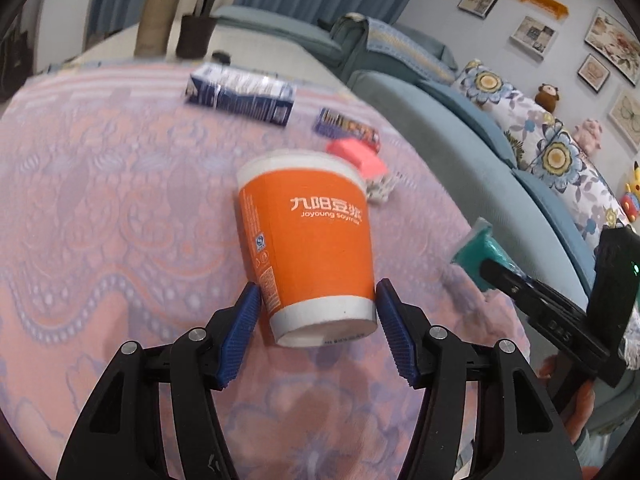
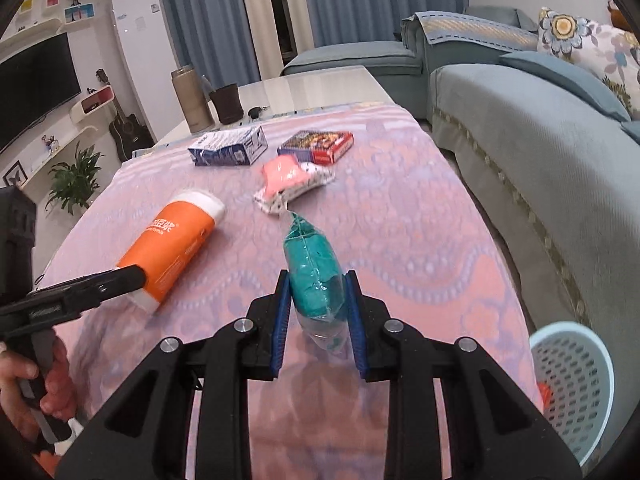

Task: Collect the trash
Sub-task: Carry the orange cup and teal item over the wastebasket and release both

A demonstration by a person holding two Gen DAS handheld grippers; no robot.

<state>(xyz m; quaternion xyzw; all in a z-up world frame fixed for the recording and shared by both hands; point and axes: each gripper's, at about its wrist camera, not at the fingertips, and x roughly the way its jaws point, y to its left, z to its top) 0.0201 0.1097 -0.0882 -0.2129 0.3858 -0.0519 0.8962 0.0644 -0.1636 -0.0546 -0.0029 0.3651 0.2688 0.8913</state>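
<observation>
Right gripper [image 2: 318,304] clamps teal packet [image 2: 314,276]; only its view shows basket [image 2: 600,360].

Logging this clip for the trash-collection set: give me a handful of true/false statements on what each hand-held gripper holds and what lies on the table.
1. The left hand-held gripper grips the orange paper cup near its base. True.
2. The right hand-held gripper is open and holds nothing. False: it is shut on a teal plastic packet.
3. The blue-and-white carton lies on its side on the pink tablecloth. True.
4. The light blue basket stands on the table among the trash. False: it sits below the table edge, beside the sofa.
5. The pink packet is inside the basket. False: it lies on the tablecloth.
</observation>
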